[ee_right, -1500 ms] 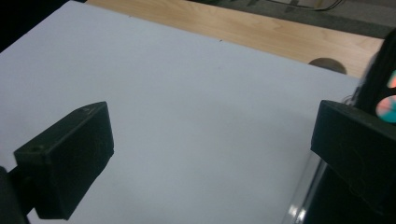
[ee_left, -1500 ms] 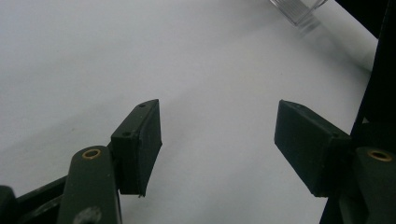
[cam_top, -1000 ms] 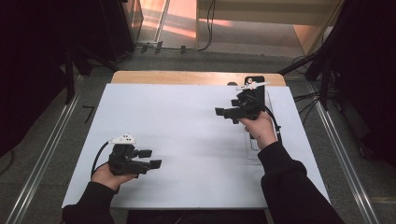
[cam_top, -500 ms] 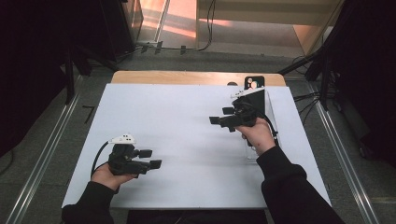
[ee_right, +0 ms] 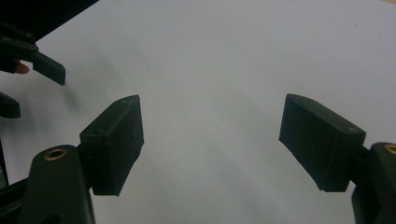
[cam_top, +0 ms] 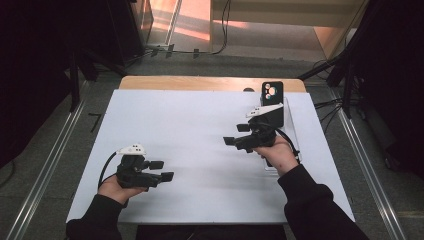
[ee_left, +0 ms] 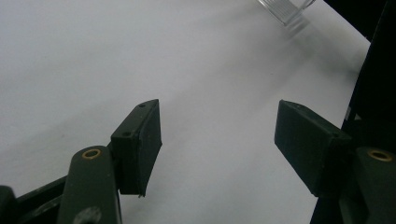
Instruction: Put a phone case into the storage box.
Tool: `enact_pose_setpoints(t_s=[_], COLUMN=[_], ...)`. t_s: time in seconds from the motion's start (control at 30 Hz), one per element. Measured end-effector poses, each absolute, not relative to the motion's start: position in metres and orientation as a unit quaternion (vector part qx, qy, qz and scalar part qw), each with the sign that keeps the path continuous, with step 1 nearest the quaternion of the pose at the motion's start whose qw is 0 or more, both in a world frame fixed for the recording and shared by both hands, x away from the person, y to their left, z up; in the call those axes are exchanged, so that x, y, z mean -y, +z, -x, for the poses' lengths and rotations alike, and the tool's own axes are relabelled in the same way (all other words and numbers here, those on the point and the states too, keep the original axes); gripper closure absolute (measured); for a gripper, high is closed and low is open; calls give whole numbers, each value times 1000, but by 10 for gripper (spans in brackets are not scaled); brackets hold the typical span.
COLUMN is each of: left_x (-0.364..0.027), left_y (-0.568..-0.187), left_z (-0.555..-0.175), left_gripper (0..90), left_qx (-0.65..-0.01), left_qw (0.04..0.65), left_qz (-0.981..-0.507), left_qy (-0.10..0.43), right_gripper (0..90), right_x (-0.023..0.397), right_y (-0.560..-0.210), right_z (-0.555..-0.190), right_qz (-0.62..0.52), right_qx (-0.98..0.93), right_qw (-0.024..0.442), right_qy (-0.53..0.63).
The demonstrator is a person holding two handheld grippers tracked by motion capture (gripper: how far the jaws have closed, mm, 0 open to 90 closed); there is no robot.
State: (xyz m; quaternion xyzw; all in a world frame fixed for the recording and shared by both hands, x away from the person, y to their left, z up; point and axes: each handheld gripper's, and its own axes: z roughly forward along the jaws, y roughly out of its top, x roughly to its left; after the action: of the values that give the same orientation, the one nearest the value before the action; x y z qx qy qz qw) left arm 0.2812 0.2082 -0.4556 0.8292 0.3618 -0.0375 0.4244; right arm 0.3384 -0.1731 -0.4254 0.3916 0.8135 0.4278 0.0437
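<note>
High view: black smartphone [cam_top: 272, 95] upright in clear acrylic stand [cam_top: 292, 131], far right on white worktop [cam_top: 190, 125]. Right hand-held gripper [cam_top: 231, 141] just beside stand, jaws narrowed, empty; left hand-held gripper [cam_top: 161, 170] agape. Phone rigid, slick, breakable; pinch its side edges.

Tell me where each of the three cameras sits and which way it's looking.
High view: above the person's side, looking forward and down on the white table; both forearms, left gripper, right gripper, phone.
Left gripper view: rides the left gripper, facing across the table.
Right gripper view: rides the right gripper; shares the left gripper with the high view.
</note>
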Motion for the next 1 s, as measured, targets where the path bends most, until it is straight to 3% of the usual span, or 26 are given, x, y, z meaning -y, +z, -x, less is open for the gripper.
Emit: enact_pose_setpoints(t_s=[0.5, 1.0], left_x=[-207, -203], left_y=[-456, -454], left_z=[-280, -277], left_gripper=[319, 318], left_qx=[-358, -353], left_qw=[424, 423], left_qz=[-831, -834], left_qy=[-39, -40], right_gripper=[202, 199], right_x=[173, 184], right_y=[-438, -445], right_z=[-323, -302], right_qz=[-371, -378], right_qx=[-829, -835], right_qw=[10, 9], right_qy=[418, 400])
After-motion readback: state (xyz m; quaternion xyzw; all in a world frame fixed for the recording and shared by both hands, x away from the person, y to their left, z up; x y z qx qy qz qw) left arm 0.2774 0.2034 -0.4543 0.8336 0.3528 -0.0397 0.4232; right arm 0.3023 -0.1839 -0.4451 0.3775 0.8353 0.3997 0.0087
